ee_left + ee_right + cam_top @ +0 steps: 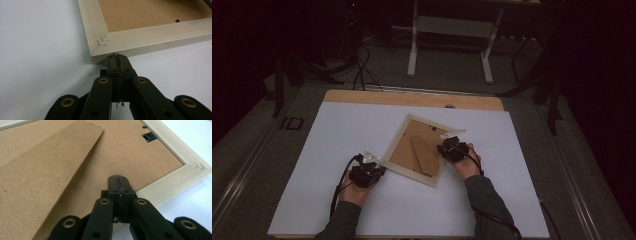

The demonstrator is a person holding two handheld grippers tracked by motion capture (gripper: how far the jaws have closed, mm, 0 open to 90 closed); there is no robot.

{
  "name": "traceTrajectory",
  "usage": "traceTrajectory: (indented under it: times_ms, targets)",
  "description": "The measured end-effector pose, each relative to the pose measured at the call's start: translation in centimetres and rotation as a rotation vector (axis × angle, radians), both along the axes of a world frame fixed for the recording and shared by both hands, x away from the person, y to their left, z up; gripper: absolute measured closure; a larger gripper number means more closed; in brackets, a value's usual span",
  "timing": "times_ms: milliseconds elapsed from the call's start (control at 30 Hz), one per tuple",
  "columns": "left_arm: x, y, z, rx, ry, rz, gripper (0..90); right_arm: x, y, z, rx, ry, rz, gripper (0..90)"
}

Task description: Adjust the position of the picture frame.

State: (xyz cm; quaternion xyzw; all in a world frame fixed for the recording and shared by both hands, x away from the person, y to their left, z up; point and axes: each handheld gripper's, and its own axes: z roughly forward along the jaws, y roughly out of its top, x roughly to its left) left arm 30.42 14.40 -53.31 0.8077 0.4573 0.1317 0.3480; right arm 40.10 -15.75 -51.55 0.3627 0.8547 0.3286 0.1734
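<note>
High view first: we have a picture frame point(419, 150) lying face down near the middle of the white sheet point(337, 130) that covers the table, turned at an angle to the sheet's edges, its brown backing board point(404, 150) up and the fold-out stand point(424, 156) lying flat on it. Our left gripper point(379, 167) sits at the frame's corner nearest the table's front-left; in the left gripper view its jaws are pressed together with nothing between them, tips touching the outer side of the pale rail point(140, 40) just beside the mitred corner (we judge this a brace, so the frame cannot slide). Our right gripper point(443, 148) is likewise closed and empty, its tips resting on the backing board point(120, 157) just inside the rail on the side toward the table's right edge, near a small black retaining tab point(149, 137). That placement suggests we mean to press or work the backing there.
</note>
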Motion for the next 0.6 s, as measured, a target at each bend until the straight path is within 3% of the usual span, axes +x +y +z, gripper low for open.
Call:
traceTrajectory:
  times_ms: [300, 500, 600]
  targets:
    - [0.5, -0.1, -0.2, -0.022, -0.005, 0.013, 90.0, -0.6, -0.9, -0.1, 0.029, 0.010, -0.002, 90.0]
    - [1.2, -0.7, 0.1, 0.029, -0.016, 0.003, 90.0, -1.1, -1.4, -0.1, 0.039, 0.022, -0.015, 90.0]
    - [1.6, -1.0, 0.1, 0.029, -0.017, 0.009, 90.0, -1.3, -1.6, -0.1, 0.044, 0.025, -0.023, 90.0]
